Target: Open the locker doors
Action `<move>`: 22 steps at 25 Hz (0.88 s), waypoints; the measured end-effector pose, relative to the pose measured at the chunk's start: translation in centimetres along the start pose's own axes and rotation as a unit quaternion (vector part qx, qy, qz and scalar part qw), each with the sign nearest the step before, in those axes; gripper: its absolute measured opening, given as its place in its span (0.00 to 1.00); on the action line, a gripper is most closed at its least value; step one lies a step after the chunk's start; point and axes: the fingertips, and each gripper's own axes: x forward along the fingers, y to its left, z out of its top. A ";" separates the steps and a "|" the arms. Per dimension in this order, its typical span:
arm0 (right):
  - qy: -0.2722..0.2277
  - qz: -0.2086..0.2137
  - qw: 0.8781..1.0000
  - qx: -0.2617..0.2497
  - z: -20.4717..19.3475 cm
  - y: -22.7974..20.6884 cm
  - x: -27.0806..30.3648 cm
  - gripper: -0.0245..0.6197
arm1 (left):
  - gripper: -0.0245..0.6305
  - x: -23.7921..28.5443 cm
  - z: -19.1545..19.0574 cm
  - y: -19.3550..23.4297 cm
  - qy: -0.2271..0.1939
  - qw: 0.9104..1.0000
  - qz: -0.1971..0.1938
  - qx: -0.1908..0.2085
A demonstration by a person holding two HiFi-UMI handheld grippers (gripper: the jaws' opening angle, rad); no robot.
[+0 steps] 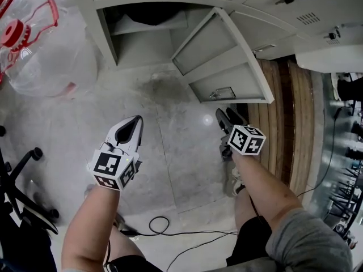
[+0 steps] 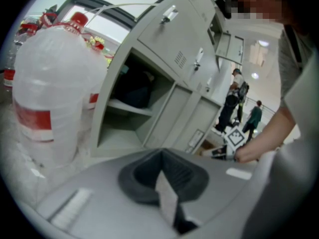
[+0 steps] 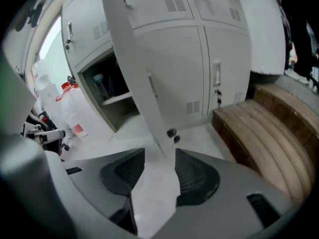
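The locker door [image 1: 227, 61] stands swung open in the upper middle of the head view. Just below it is the right gripper [image 1: 226, 118], its fingers spread and pinching nothing. The left gripper [image 1: 135, 126], at lower left, keeps its fingers pressed together and is empty.

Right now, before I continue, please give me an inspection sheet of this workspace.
Surface: grey floor, stained near the lockers.
Job's things: lower locker door swung open; neighbouring locker doors shut.
Clutter: water jugs at left; office chair at lower left.
Grippers: left hand-held gripper shut, empty; right hand-held gripper open, empty, near the open door.
Cables: black cable looped on the floor.
Surroundings: wooden bench right of the lockers.
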 end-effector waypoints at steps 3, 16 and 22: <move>0.050 0.054 0.997 -0.018 -5.3 5.0 0.6 0.29 | 0.04 0.0 -0.1 0.4 0.000 1.000 0.004 0.000; -0.044 0.149 0.984 -0.093 0.1 19.4 5.4 0.07 | 0.04 -1.8 -0.4 3.7 -0.006 0.999 0.031 -0.023; -0.047 0.145 0.983 -0.101 0.6 19.0 5.0 0.07 | 0.04 -1.9 0.0 3.8 -0.009 0.999 0.033 -0.017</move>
